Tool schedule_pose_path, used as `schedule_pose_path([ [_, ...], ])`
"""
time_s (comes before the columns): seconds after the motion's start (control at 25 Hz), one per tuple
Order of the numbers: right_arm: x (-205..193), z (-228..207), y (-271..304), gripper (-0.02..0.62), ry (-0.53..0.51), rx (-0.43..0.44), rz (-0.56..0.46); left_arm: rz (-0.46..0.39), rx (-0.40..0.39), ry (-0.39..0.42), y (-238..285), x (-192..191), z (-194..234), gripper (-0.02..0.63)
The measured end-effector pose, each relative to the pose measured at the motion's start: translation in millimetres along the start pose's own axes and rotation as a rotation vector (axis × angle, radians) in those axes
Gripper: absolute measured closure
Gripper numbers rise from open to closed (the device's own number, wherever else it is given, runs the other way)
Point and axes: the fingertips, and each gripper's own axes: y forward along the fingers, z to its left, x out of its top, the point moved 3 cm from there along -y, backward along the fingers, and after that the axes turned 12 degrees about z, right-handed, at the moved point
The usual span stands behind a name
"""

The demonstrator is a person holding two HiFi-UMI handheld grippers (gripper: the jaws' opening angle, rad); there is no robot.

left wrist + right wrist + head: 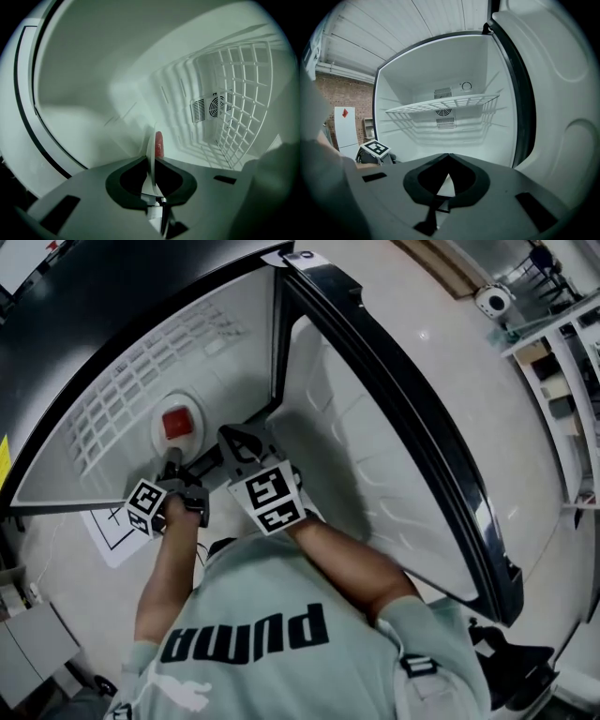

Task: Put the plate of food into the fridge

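Pinching the near rim of the plate [150,157] between its jaws, your left gripper [150,160] is holding it out in front of you; in the left gripper view the plate is showing edge-on, clamped right at the tips. The red food [177,423] is sitting on the middle of the plate [160,435], past the jaw tips. From the head view the plate is lying inside the open fridge [410,77], over the near right part of the wire shelf [122,390]; whether it's touching the shelf can't be told. Your right gripper [448,155] is pointing into the fridge just right of the left one, jaws pressed together with nothing between them. It's sitting near the plate's right side in the head view [239,437], not touching it as far as can be seen. The fridge door [375,456] is standing wide open on the right. At the far wall a fan vent [443,112] is showing around the wire shelf [440,104]. The left gripper's marker cube [375,148] is showing at near left in the right gripper view.
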Motion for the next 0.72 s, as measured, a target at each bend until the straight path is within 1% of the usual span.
schedule_pose_path([
  [0.16,-2.8,1.0,5.9,0.591,0.002,0.01,0.012,0.004,0.021,0.03,1.3,-2.3,0.0,0.564],
  [0.28,-3.0,2.8,8.7,0.591,0.004,0.018,0.013,0.011,0.055,0.065,1.2,-2.9,-0.8,0.563],
  [0.72,-4.9,8.9,8.2,0.591,0.009,0.046,0.014,0.041,0.19,0.288,0.8,-7.1,-7.4,0.561],
])
